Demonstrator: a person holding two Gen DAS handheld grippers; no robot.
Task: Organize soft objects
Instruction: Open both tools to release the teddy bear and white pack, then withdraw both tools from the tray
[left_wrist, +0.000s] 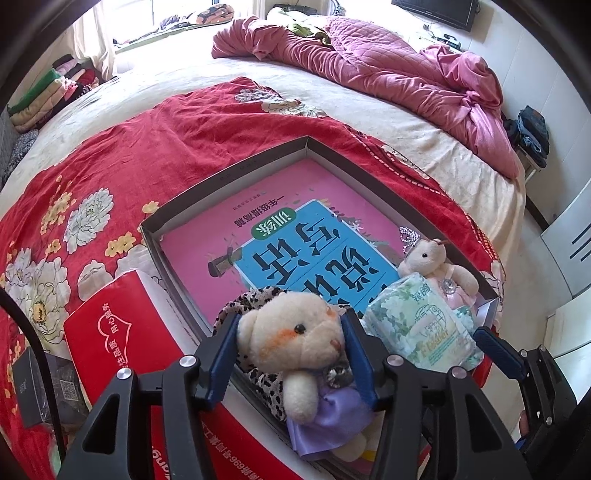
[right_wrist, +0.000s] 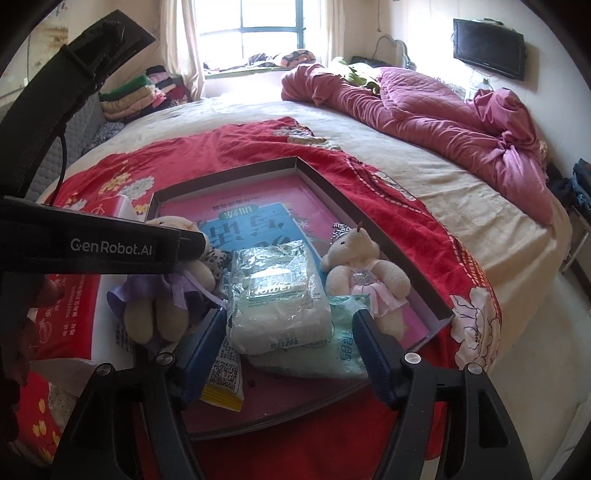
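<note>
Fuzzy bear (left_wrist: 295, 332) squeezed between left gripper (left_wrist: 291, 356) pads, over flat box (right_wrist: 369, 221); crinkly tissue packs (right_wrist: 277, 295) inside, between open right gripper (right_wrist: 291, 350) fingers.

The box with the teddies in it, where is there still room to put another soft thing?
The far half of the box is free: only the flat pink book lies there, between the two far walls. The near end is crowded: the teddy in purple, the tissue packs and the teddy in pink sit side by side, with both grippers there.

Crumpled pink quilt (right_wrist: 443, 114), wall television (right_wrist: 488, 48)
</note>
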